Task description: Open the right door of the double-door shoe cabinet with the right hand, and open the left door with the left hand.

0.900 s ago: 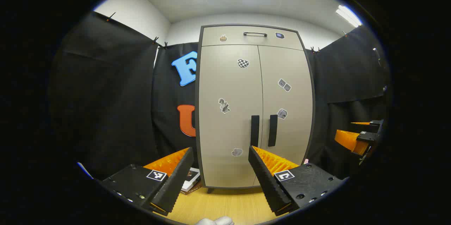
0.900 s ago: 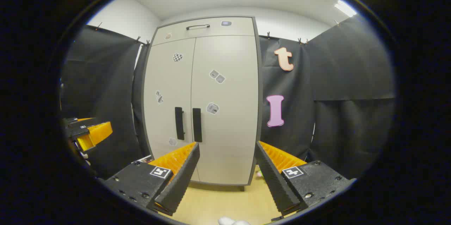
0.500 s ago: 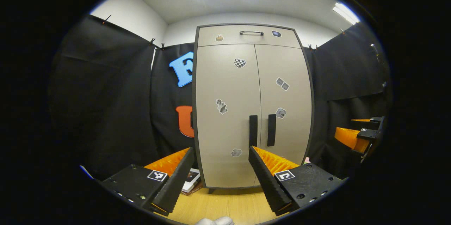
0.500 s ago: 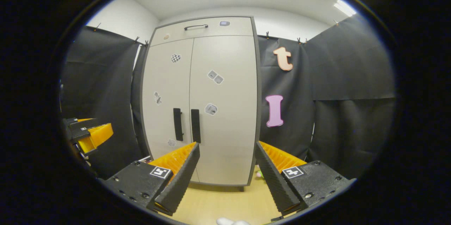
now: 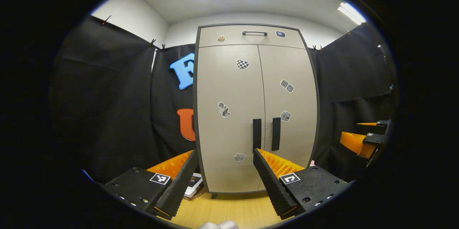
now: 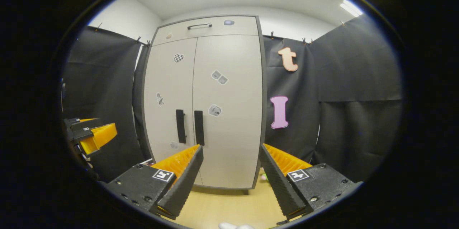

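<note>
Facing the shut shoe cabinet (image 6: pixel 204 107) ahead, we hold both grippers spread and empty; we should bring the right gripper (image 6: pixel 231 153) squarely around the right door handle (image 6: pixel 199 127), then pull outward.

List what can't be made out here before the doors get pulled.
- Cabinet inside: both views, hidden by its shut doors.
- Door stickers: both views, too small to tell.
- Books beside the cabinet: left gripper view, partly behind a finger.
- Small pink item at the cabinet's foot: right gripper view, mostly hidden.
</note>
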### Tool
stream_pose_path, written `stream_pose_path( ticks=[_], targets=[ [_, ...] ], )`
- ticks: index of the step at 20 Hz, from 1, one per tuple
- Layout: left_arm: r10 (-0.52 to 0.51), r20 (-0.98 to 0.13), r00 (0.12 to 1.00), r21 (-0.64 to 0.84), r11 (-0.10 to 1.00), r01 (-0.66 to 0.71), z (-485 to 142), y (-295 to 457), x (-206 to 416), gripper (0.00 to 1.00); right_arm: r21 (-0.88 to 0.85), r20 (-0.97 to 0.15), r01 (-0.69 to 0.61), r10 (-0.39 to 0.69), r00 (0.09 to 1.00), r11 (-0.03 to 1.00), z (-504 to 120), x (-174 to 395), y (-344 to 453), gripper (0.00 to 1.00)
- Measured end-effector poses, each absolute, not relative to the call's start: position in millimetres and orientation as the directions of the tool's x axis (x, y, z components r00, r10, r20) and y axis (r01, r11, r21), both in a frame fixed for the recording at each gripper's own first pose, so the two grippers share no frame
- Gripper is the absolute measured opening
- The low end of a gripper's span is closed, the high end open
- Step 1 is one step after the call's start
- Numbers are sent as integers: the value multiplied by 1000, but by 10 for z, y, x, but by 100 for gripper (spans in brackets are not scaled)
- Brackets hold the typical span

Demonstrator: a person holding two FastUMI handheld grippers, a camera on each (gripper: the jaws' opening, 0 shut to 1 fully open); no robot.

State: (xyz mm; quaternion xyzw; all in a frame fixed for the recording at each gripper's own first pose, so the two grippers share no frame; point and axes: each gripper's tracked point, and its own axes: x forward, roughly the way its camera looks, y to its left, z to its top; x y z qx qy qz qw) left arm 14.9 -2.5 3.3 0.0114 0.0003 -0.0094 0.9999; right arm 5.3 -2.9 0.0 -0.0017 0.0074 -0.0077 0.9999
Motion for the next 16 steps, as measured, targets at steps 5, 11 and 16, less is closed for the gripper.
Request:
stream_pose_path(
  ticks=[5,11,16],
  targets=[
    [-13,-4,1000,27,1000,13,15,17,172,95,-5,-25,27,-27,999,1000,-40,173,-10,98],
    [20,-12,1000,38,999,-20,-39,175,125,95,-22,-36,3,-3,999,1000,-104,543,194,98],
    [55,-32,998,39,998,-54,-98,293,78,95,-22,-38,-13,12,999,1000,-107,1015,378,99]
  ],
)
